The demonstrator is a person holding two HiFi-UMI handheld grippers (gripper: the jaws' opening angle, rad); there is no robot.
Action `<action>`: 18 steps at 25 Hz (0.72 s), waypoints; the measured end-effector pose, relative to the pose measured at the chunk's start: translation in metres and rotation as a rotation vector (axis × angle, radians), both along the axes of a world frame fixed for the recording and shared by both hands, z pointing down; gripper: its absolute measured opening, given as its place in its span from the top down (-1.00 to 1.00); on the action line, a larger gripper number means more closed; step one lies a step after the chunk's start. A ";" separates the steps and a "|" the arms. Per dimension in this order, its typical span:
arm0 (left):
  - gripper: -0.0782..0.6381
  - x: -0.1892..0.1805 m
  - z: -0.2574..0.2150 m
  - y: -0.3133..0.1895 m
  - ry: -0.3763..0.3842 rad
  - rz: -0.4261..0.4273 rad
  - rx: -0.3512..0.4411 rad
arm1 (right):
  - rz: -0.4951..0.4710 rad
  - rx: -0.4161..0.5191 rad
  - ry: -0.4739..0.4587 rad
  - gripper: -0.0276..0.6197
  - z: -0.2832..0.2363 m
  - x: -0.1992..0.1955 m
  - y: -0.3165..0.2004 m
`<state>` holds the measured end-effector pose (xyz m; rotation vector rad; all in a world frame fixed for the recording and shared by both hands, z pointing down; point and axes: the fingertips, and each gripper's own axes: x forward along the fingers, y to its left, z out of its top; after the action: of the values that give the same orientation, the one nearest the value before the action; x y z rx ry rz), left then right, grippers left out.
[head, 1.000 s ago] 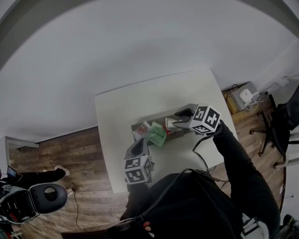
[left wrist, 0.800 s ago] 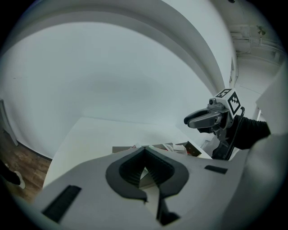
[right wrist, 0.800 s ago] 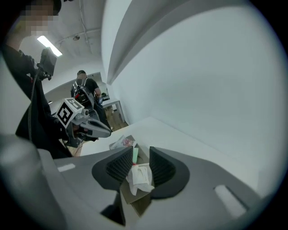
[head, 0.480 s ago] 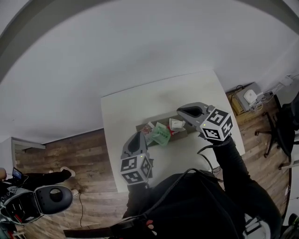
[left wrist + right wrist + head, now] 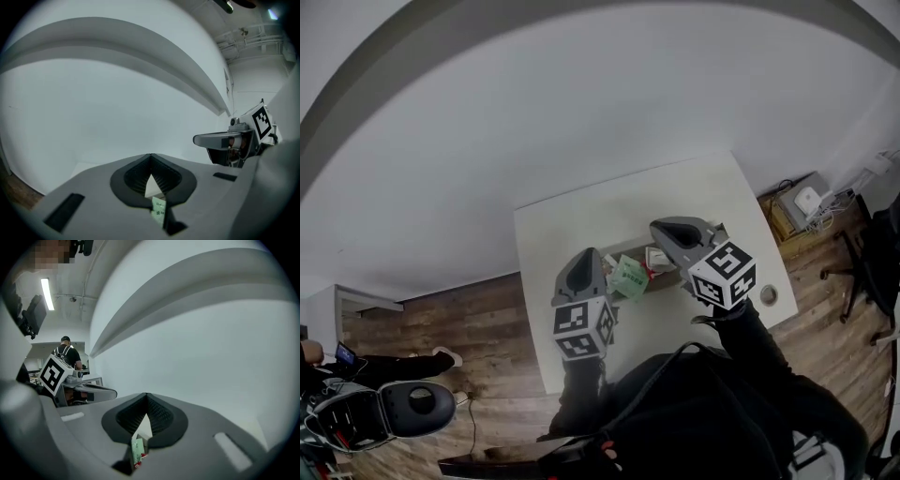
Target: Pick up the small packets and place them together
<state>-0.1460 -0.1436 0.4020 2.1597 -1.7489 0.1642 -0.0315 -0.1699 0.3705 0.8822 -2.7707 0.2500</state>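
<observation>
Head view: left tool [image 5: 584,258] and right tool [image 5: 664,230], both pressed together, empty, flank the green packet [image 5: 630,277]; left is nearer.

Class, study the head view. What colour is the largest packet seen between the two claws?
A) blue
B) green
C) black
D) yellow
B: the packet that shows between the left claw and the right claw is plainly green. It lies on the white table.
</observation>
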 end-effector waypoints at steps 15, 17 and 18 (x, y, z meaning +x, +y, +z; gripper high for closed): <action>0.78 0.019 -0.018 -0.001 0.003 0.014 0.055 | 0.069 0.067 0.004 0.91 -0.016 -0.001 0.008; 0.78 0.018 -0.018 0.000 0.005 0.015 0.057 | 0.074 0.070 0.005 0.91 -0.016 0.000 0.008; 0.78 0.018 -0.018 0.001 0.006 0.017 0.057 | 0.075 0.072 0.006 0.91 -0.016 0.000 0.008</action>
<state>-0.1277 -0.1426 0.3844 2.2129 -1.7529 0.1135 -0.0316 -0.1614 0.3547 1.0046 -2.7598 0.1609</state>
